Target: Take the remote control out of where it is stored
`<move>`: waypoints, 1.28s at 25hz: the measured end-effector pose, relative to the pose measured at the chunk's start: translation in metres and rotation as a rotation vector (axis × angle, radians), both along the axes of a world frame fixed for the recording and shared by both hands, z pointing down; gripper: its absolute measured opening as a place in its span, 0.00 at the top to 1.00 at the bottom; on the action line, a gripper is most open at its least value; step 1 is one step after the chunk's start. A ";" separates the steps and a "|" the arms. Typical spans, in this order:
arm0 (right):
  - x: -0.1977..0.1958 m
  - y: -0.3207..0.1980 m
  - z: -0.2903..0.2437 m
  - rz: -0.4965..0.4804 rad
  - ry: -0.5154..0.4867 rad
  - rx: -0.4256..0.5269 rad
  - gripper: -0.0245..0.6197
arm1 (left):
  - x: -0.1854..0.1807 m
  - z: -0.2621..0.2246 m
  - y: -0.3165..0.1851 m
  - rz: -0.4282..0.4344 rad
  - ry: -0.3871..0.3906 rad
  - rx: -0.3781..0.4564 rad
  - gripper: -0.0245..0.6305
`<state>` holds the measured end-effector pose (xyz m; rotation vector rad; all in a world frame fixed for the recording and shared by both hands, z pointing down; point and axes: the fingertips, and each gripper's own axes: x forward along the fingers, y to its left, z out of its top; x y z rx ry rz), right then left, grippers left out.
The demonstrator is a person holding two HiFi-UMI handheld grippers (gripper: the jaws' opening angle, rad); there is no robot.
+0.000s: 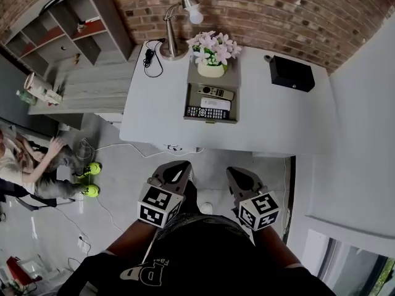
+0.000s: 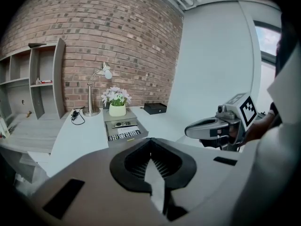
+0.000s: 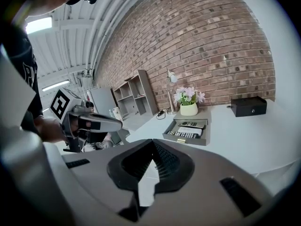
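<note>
Two grey grippers with marker cubes are held side by side above the floor, well short of the white table (image 1: pixel 278 119): the left gripper (image 1: pixel 180 167) and the right gripper (image 1: pixel 236 173). On both, the jaws are pressed together and nothing is held. The long black plastic remote control (image 1: pixel 207 112) is seen lying at the front of the open grey drawer (image 1: pixel 187 106) on the table, with a flat white item (image 1: pixel 216 103) and a grey remote (image 1: pixel 215 92) behind it. A cream pot of pink flowers (image 1: pixel 211 70) is set on the drawer unit's top
</note>
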<state>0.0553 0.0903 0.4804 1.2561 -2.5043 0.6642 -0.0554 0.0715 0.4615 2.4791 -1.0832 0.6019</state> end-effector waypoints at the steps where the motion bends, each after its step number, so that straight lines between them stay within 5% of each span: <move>1: -0.001 -0.007 0.002 0.001 0.002 -0.009 0.95 | -0.002 0.001 -0.007 0.001 -0.005 0.001 0.95; 18: -0.049 -0.126 0.025 -0.083 0.141 -0.085 0.95 | -0.056 0.027 -0.121 0.023 -0.022 -0.065 0.95; 27: -0.042 -0.178 0.058 -0.059 0.270 -0.153 0.95 | -0.081 0.036 -0.169 0.048 -0.021 -0.068 0.95; 32: -0.060 -0.201 0.075 -0.214 0.432 -0.137 0.95 | -0.085 0.046 -0.180 0.060 -0.029 -0.099 0.95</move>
